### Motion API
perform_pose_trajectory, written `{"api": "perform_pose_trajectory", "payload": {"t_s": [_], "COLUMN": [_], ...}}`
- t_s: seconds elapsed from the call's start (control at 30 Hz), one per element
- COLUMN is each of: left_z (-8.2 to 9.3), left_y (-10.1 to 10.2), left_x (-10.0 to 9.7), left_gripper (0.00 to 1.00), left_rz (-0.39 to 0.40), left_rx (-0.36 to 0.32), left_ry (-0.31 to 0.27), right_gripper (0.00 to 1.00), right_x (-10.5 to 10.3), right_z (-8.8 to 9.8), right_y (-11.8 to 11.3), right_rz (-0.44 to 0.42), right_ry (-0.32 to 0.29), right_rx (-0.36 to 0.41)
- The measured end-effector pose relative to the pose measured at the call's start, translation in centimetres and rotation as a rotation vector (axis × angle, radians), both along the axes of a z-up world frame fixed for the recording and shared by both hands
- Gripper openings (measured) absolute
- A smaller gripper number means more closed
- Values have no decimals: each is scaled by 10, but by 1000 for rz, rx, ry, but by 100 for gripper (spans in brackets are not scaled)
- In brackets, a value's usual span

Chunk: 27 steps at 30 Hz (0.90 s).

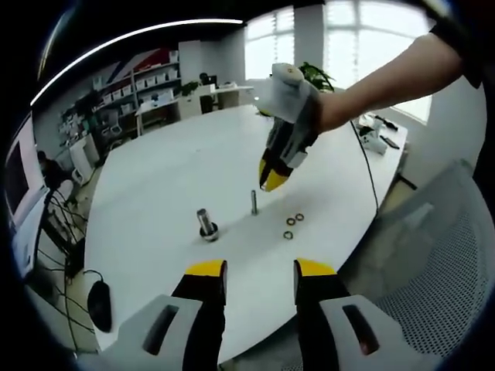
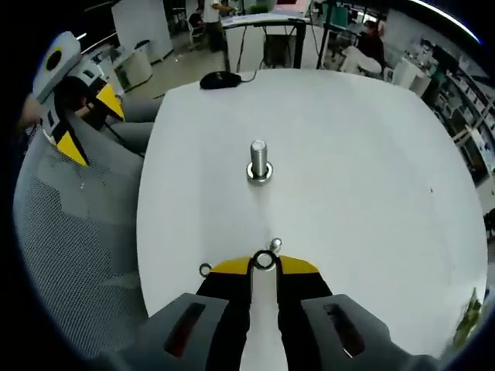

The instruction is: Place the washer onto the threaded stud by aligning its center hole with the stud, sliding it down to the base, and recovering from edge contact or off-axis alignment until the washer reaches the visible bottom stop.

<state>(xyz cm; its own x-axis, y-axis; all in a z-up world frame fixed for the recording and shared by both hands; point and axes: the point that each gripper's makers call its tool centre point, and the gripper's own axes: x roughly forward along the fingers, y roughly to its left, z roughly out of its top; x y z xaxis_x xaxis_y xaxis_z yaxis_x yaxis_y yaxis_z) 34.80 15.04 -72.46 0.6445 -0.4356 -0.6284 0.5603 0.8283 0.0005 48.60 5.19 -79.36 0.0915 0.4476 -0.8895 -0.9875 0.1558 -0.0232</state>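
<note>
A slim threaded stud (image 1: 254, 202) stands upright mid-table. A thicker bolt (image 1: 206, 224) on a ring base stands to its left. Three loose washers (image 1: 290, 222) lie to the right of the stud. The right gripper (image 1: 272, 182), held by a gloved hand, hovers just above and behind the stud. In the right gripper view its jaws are shut on a small washer (image 2: 264, 260) at the tips of the right gripper (image 2: 264, 266). The slim stud (image 2: 276, 245) shows just beyond, almost end-on. The thick bolt (image 2: 258, 162) is farther ahead. My left gripper (image 1: 260, 270) hangs open over the near table edge.
The white table (image 1: 170, 170) has a computer mouse (image 1: 99, 303) on a cable at its left corner. A mesh chair (image 1: 433, 255) stands at the table's edge. One more washer (image 2: 204, 270) lies left of the right jaws. The left gripper (image 2: 89, 124) hangs open over the chair (image 2: 69, 232).
</note>
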Motion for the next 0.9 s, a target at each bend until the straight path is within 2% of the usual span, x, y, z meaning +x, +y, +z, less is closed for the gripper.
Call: {"api": "perform_pose_trajectory", "payload": {"t_s": [0.3, 0.5, 0.9], "left_z": [-1, -1, -1], "left_y": [1, 2, 3], "left_x": [0, -1, 0], "left_gripper": [32, 32, 32], "left_rz": [3, 10, 12], "left_rx": [9, 11, 12], "left_ry": [0, 4, 1], "right_gripper": [13, 13, 13], "right_x": [6, 8, 11], "right_z": [1, -6, -14], "right_y": [15, 11, 13], "right_rz": [42, 54, 51], "right_ry": [-27, -30, -11], "right_rx": [-16, -53, -72]}}
